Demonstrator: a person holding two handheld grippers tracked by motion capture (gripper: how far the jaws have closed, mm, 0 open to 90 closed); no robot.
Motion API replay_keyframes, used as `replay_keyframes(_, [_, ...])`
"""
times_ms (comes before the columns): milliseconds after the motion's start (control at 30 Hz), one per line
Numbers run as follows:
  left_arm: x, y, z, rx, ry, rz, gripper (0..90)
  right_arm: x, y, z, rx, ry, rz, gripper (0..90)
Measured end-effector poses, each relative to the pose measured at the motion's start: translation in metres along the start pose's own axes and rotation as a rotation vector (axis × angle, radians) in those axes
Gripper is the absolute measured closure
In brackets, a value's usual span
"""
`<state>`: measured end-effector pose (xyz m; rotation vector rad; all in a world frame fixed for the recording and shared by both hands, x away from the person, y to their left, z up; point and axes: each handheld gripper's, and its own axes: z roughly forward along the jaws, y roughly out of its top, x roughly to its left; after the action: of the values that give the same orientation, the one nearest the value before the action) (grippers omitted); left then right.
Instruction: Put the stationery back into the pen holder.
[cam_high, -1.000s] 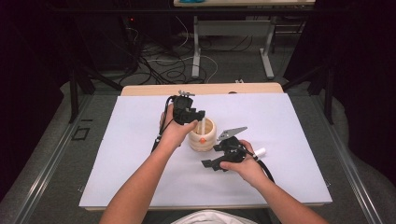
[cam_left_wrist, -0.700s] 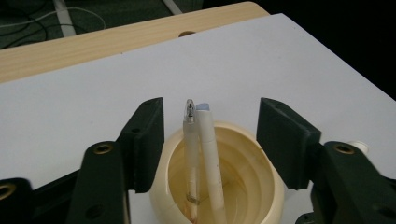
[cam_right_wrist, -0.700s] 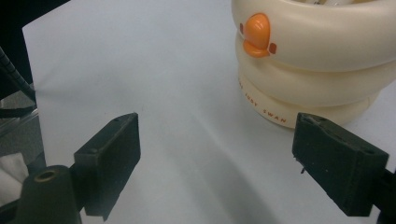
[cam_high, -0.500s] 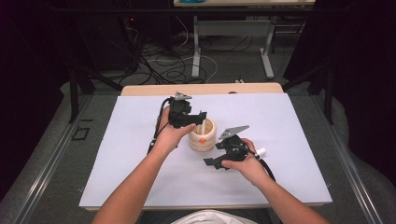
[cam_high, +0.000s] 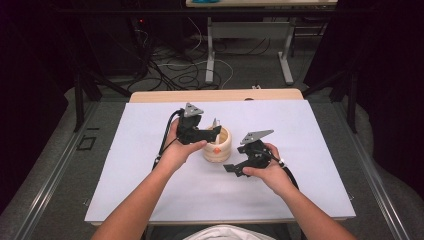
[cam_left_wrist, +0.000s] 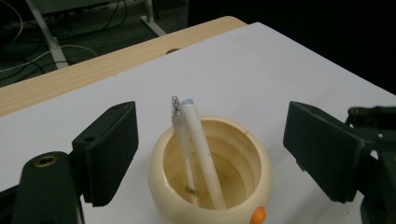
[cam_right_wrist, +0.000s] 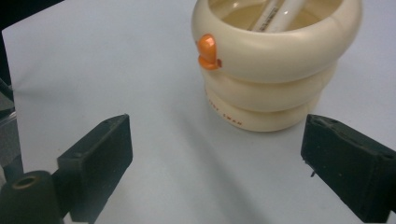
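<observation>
A cream, ringed cup (cam_high: 218, 146) with an orange knob (cam_right_wrist: 208, 51) stands on the white mat (cam_high: 310, 130). Two white pens lean inside it: one with a plain tip (cam_left_wrist: 201, 149) and one with a clear tip (cam_left_wrist: 179, 126). My left gripper (cam_high: 214, 131) hovers at the cup's left rim. Its jaws stand open, well apart on either side of the pens (cam_left_wrist: 217, 140), touching neither. My right gripper (cam_high: 234, 169) rests low on the mat just right of the cup, open, with bare mat between its jaws (cam_right_wrist: 215, 158) and the cup (cam_right_wrist: 275, 60) ahead.
The mat covers most of a wooden table whose far edge (cam_high: 215, 95) shows beyond it. Cables (cam_high: 185, 70) and metal table legs (cam_high: 210, 55) lie on the floor behind. Both forearms come in from the near edge.
My left gripper has shifted slightly left and toward the near side, away from above the cup. The pens stand free in the cup. The right gripper has hardly moved.
</observation>
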<state>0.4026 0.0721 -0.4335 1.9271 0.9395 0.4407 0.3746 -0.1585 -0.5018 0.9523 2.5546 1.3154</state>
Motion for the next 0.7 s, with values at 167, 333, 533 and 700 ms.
replay_keyframes(167, [-0.002,-0.004,-0.005,-0.008,-0.004,-0.006,18.4,-0.010,0.001,-0.008,-0.013,-0.027,0.013,5.3])
replay_keyframes(333, [-0.002,-0.009,-0.011,-0.023,-0.014,-0.032,19.2,-0.019,0.002,-0.015,-0.007,-0.050,0.014,5.1])
replay_keyframes(533, [0.000,-0.018,-0.017,-0.031,-0.050,-0.048,18.7,-0.023,0.000,-0.016,0.016,-0.071,-0.014,5.8])
replay_keyframes(700, [0.006,-0.029,-0.023,-0.053,-0.059,-0.080,18.7,-0.022,0.001,-0.017,0.035,-0.074,-0.067,12.9])
